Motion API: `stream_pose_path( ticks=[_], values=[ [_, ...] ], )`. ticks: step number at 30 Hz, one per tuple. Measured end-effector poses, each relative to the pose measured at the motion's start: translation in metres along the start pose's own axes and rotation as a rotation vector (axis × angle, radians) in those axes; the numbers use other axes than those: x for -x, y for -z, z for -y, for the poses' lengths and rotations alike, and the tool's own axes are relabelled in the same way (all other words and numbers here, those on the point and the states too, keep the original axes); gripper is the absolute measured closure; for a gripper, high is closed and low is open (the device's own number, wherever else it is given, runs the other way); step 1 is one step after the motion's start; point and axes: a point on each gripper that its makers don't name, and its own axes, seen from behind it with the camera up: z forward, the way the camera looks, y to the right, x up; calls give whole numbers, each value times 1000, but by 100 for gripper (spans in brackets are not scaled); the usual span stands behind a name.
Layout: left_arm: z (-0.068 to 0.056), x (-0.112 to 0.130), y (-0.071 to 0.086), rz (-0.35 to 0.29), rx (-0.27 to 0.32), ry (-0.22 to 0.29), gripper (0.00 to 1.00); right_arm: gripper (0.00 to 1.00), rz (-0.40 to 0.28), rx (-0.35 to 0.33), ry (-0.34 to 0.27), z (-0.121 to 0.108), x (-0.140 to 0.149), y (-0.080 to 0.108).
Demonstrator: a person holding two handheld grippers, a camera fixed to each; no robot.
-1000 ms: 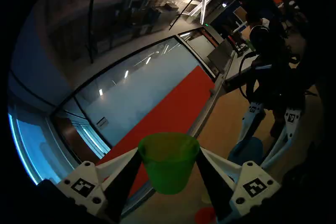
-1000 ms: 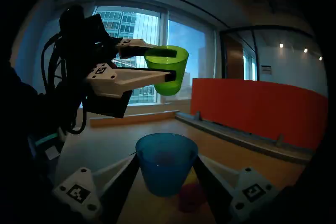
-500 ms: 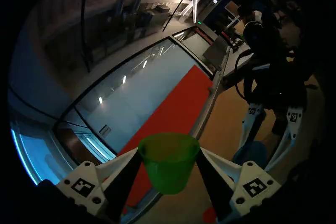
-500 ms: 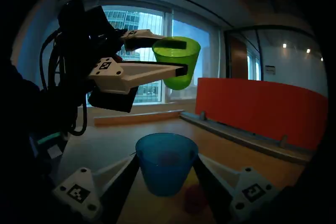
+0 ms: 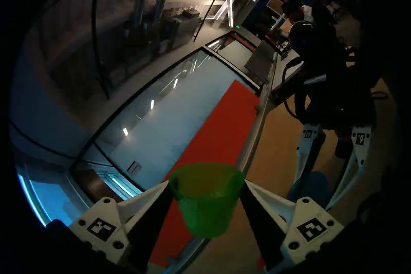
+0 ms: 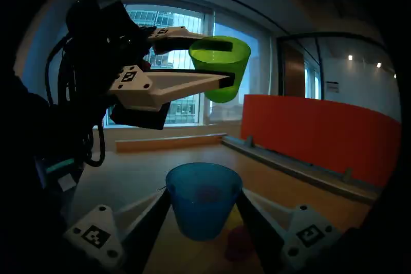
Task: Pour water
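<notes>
left gripper (image 6: 227, 63): in the right gripper view I see it coming in from the upper left, a bundle of dark cables (image 6: 77, 94) trailing behind it. Both fingers are pressed on the green cup, and the gap between them is just the cup's width.

green cup (image 6: 220, 68): up in the air in front of the window (image 6: 169, 109), higher than the blue cup and well apart from it. The rim is on top and it looks close to upright. I can't tell if there's water in it.

same thing, left gripper view: the left gripper (image 5: 206, 194) has the green cup (image 5: 206, 204) pinched dead centre, one finger on each side wall. The room behind it sits at a heavy slant.

right gripper (image 6: 204, 199): closed on the blue cup, a finger tight against each side and open no wider than that.

blue cup (image 6: 204, 202): upright between those fingers, held low over the wooden table (image 6: 128, 176). From the left gripper view I spot the blue cup (image 5: 311, 187) lower right, between the white fingers of the right gripper (image 5: 321, 192).

under the blue cup: a small pinkish thing (image 6: 236, 235) on the table; too blurry to say what.

right side: a red partition (image 6: 318, 130) running along the table's far edge.
</notes>
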Motion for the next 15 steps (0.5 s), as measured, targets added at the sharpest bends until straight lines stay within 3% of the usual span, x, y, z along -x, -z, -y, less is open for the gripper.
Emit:
stream_pose_path(
  ticks=[15],
  values=[
    [1, -6, 0, -13, -5, -66, 14, 11, -6, -1, 6, -2, -4, 1]
  ],
)
